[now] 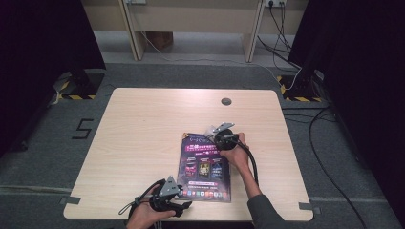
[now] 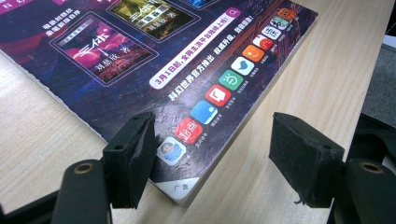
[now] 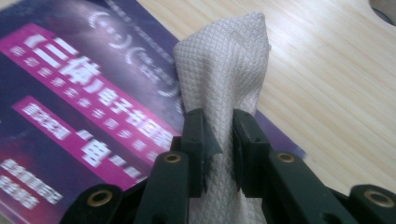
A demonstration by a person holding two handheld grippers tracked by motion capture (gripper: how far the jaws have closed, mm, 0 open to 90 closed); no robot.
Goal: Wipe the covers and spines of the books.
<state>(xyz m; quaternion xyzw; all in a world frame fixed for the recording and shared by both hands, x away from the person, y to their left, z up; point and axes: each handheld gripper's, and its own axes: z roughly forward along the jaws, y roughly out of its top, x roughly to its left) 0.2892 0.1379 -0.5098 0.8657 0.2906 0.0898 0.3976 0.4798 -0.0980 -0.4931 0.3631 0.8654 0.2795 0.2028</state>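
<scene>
Magazine [image 2: 140, 60]: glossy paper cover. Cloth [image 3: 224, 79]: white, diamond-woven, matt. Table [image 1: 143, 124]: smooth pale wood.

2 black tongs [image 1: 217, 135], brass-ringed screw holes, grey 3-cornered plates, black cables, grey sleeve [image 1: 264, 211]

A pale wooden bench [image 1: 143, 143] stands on grey carpet [image 1: 38, 157]; black curtains [image 1: 43, 38] flank it, cables [image 1: 329, 143] trailing past its right edge.
</scene>
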